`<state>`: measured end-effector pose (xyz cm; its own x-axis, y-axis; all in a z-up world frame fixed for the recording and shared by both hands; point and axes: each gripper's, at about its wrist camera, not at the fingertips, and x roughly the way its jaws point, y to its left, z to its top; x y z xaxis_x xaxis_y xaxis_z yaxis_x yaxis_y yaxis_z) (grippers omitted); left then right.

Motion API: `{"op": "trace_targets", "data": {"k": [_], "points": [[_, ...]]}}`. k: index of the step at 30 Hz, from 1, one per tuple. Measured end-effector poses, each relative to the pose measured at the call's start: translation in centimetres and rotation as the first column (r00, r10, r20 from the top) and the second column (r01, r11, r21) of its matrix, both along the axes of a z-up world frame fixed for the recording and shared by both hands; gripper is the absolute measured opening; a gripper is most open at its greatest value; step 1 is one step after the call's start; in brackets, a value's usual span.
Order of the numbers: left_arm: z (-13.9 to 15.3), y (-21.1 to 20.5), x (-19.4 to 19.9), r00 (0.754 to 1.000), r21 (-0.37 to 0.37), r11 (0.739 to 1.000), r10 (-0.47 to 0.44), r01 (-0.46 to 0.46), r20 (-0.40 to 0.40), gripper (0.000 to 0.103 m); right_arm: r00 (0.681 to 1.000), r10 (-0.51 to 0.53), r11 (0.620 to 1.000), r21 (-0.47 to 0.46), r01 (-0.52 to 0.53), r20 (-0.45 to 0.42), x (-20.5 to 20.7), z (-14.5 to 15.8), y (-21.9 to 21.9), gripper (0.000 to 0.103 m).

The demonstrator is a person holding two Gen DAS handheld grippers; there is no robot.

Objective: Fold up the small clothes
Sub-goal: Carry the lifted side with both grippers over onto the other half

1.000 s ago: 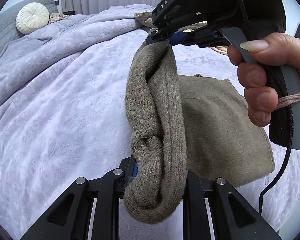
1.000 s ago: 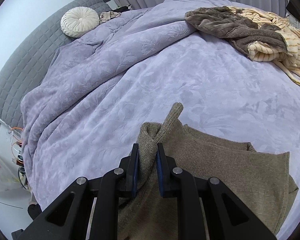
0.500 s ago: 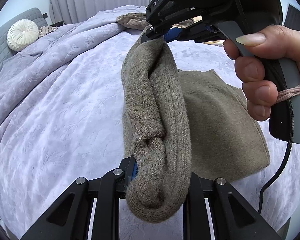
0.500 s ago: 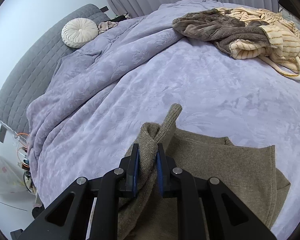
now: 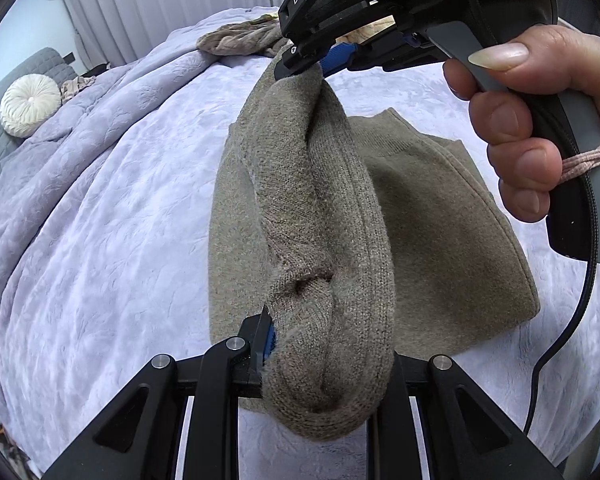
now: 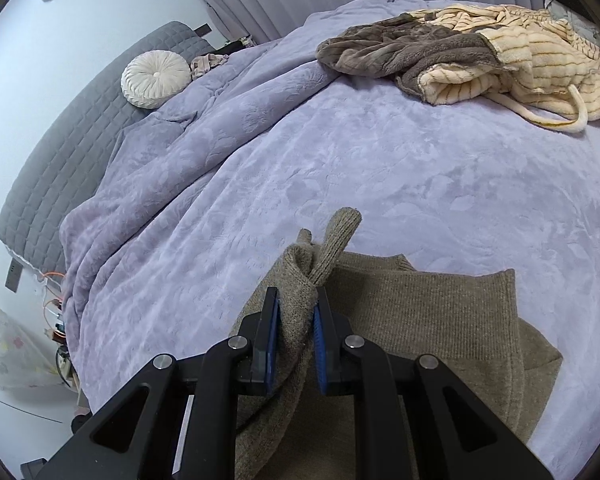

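An olive-brown knit sweater (image 5: 440, 216) lies partly folded on the lilac bedspread (image 5: 112, 216). Its near edge is lifted into a hanging roll between both grippers. My left gripper (image 5: 324, 344) is shut on one bunched end of that roll at the bottom of the left wrist view. My right gripper (image 5: 320, 62), held by a hand, is shut on the other end at the top of that view. In the right wrist view, my right gripper (image 6: 296, 316) pinches a bunched sweater edge (image 6: 320, 256), with the sweater body (image 6: 428, 328) below it.
A heap of brown and cream striped fleece clothes (image 6: 480, 52) lies at the far right of the bed. A round white cushion (image 6: 156, 78) rests by the grey headboard (image 6: 60, 152). The bed's left edge (image 6: 72, 320) drops to the floor with cables.
Both grippers have carried the held sweater edge a little further over the garment. The cameras have tilted, so the bed and fleece heap sit lower in view. Both grips are unchanged.
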<state>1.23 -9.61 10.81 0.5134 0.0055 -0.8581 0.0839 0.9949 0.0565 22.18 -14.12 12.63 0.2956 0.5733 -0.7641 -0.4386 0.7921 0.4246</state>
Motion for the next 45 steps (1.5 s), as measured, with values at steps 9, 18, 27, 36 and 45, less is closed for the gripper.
{"op": "trace_targets", "data": {"k": [9, 18, 27, 36, 45], "points": [[0.1, -3.3, 1.0, 0.999, 0.050, 0.998, -0.041, 0.043, -0.027, 0.022, 1.000, -0.003, 0.999, 0.033, 0.003, 0.009, 0.1, -0.2, -3.8, 0.017], [-0.5, -7.1, 2.2, 0.995, 0.092, 0.991, -0.089, 0.093, -0.050, 0.022, 1.000, -0.023, 0.999, 0.047, 0.022, 0.012, 0.1, -0.4, -7.8, 0.017], [-0.9, -10.5, 2.8, 0.990, 0.130, 0.983, -0.121, 0.128, -0.066, 0.022, 0.999, -0.041, 0.997, 0.068, 0.040, 0.009, 0.2, -1.0, -11.0, 0.017], [-2.5, -12.7, 3.1, 0.985, 0.182, 0.971, -0.141, 0.157, -0.096, 0.022, 0.996, -0.082, 0.993, 0.078, 0.084, -0.034, 0.8, -3.7, -13.6, 0.017], [-3.9, -14.9, 3.3, 0.982, 0.265, 0.946, -0.163, 0.184, -0.100, 0.022, 0.990, -0.120, 0.987, 0.099, 0.127, -0.077, 1.2, -5.9, -16.2, 0.017]]}}
